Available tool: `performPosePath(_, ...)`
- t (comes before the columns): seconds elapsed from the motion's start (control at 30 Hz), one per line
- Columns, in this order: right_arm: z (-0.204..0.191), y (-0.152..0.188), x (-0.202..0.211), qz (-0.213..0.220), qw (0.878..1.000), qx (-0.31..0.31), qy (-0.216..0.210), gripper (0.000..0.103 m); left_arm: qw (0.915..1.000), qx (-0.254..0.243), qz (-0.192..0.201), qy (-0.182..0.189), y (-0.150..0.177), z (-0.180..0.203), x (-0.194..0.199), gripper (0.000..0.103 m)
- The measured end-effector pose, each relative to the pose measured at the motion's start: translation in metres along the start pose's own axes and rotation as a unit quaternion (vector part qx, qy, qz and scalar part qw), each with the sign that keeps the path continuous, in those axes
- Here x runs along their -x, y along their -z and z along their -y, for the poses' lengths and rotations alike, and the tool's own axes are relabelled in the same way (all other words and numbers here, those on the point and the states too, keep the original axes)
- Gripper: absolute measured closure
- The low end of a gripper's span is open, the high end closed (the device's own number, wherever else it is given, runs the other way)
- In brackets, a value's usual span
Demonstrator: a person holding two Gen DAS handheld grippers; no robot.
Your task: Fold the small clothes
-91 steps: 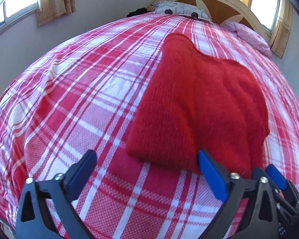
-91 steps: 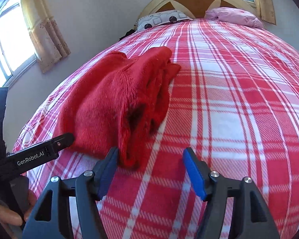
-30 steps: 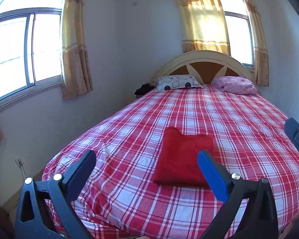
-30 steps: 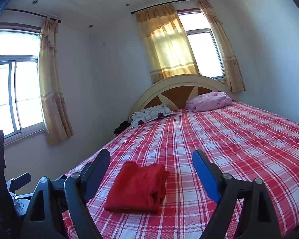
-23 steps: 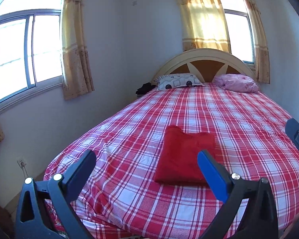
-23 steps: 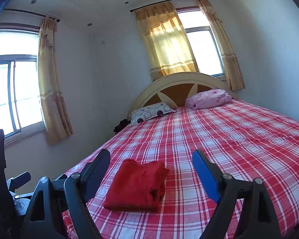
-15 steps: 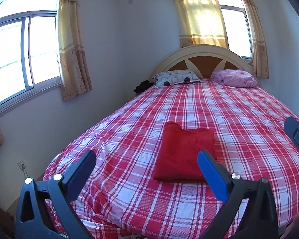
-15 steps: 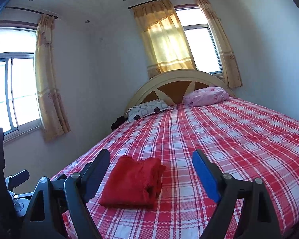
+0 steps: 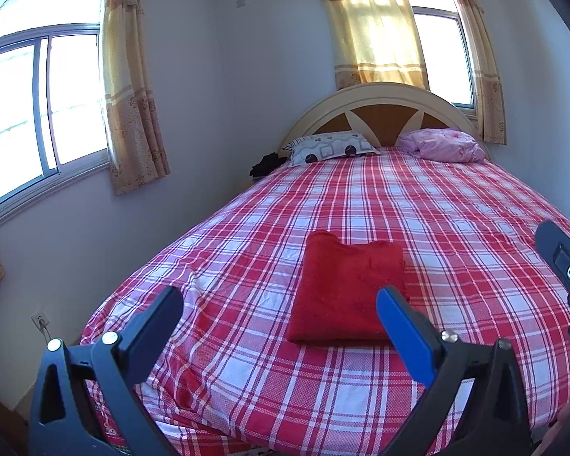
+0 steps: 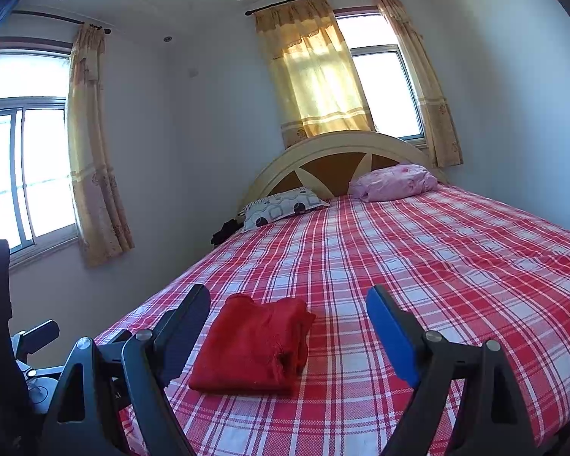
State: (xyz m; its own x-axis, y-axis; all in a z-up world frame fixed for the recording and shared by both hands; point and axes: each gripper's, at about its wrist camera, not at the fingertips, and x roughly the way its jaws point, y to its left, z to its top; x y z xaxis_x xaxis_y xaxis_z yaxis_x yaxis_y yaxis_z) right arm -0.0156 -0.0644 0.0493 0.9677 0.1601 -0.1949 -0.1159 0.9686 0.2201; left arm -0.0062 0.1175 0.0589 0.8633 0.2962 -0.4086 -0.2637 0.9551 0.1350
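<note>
A red fleece garment lies folded into a neat rectangle on the red and white plaid bed, near its foot end. It also shows in the right wrist view, with its layered edge to the right. My left gripper is open and empty, held back from the bed, well short of the garment. My right gripper is open and empty too, also held back from the bed. The right gripper's body shows at the right edge of the left wrist view.
A patterned pillow and a pink pillow lie at the curved headboard. A dark item sits beside the bed's far left corner. Curtained windows stand on the left and back walls. A wall socket is low left.
Both grippers have pulled far back from the folded garment over three seconds, from just above it to beyond the bed's foot. In the last second the views only drift slightly.
</note>
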Motion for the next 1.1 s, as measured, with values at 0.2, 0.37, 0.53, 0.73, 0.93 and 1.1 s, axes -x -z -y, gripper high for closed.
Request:
performPosePath(0.2, 0.0019, 0.0006, 0.0013, 0.001, 1.0, -0.001, 0.005, 0.018, 0.9999, -0.007, 0.014, -0.003, 0.0009, 0.0035, 0.0016, 0.0)
performPosePath(0.37, 0.0038, 0.0006, 0.0036, 0.004, 1.0, -0.001, 0.01, 0.018, 0.9997, -0.011, 0.023, -0.006, 0.0019, 0.0059, 0.0025, 0.0)
performPosePath(0.53, 0.0028, 0.0018, 0.0032, 0.001, 1.0, -0.001, 0.012, 0.018, 0.9995, -0.008, 0.02, 0.024, 0.0003, 0.0058, 0.003, 0.0)
performPosePath(0.73, 0.0003, 0.0036, 0.0016, -0.005, 1.0, 0.003, 0.011, 0.018, 0.9987, 0.001, 0.006, 0.051, 0.0011, 0.0048, -0.0017, 0.0)
performPosePath(0.93, 0.0016, 0.004, -0.0001, -0.009, 1.0, 0.0, 0.011, 0.018, 0.998, 0.002, 0.014, 0.061, 0.0014, 0.0057, 0.0031, 0.0)
performPosePath(1.1, 0.0032, 0.0055, -0.0016, -0.013, 1.0, -0.004, 0.012, 0.018, 0.9984, -0.003, 0.013, 0.056, 0.0013, 0.0077, 0.0029, 0.0)
